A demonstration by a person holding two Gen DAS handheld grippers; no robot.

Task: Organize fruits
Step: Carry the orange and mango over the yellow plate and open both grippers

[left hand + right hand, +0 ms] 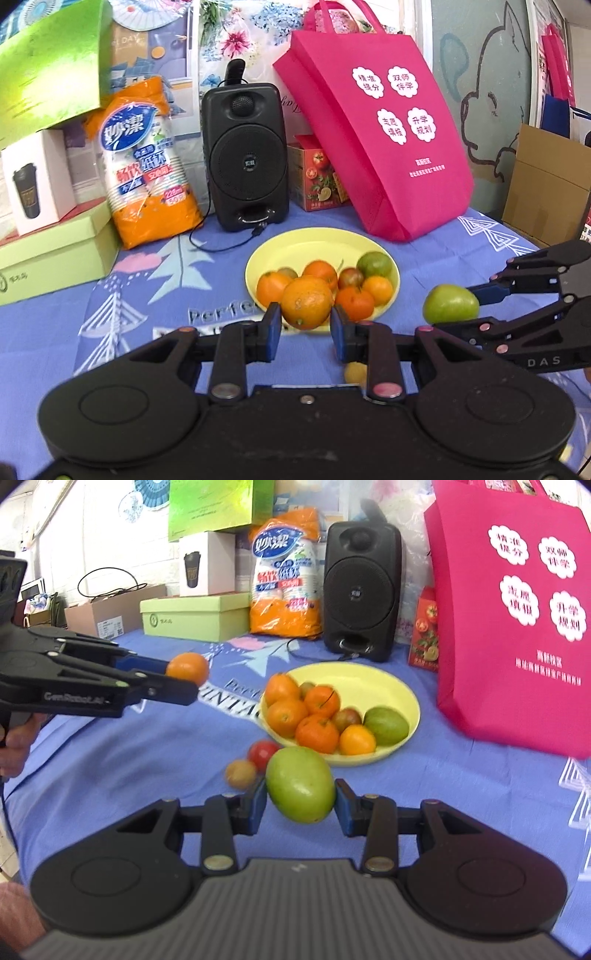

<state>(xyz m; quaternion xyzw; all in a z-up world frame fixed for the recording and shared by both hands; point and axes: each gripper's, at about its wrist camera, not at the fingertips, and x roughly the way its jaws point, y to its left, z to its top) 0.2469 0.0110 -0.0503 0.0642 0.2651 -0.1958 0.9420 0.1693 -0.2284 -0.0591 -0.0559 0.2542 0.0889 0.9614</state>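
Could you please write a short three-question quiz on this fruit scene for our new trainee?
1. True or false: the left gripper is shut on an orange.
2. What does the right gripper hold? A) red tomato B) green mango C) paper cups
3. Fill in: two small fruits lie on the blue tablecloth just outside the yellow ____.

Key: 1 true; 2 B; 3 plate.

The right gripper (pixel 480 306) carries "DAS"; the left gripper (pixel 192 681) "GenRobot.AI"; the tablecloth (pixel 147 317) shows "Perfe", cut off.
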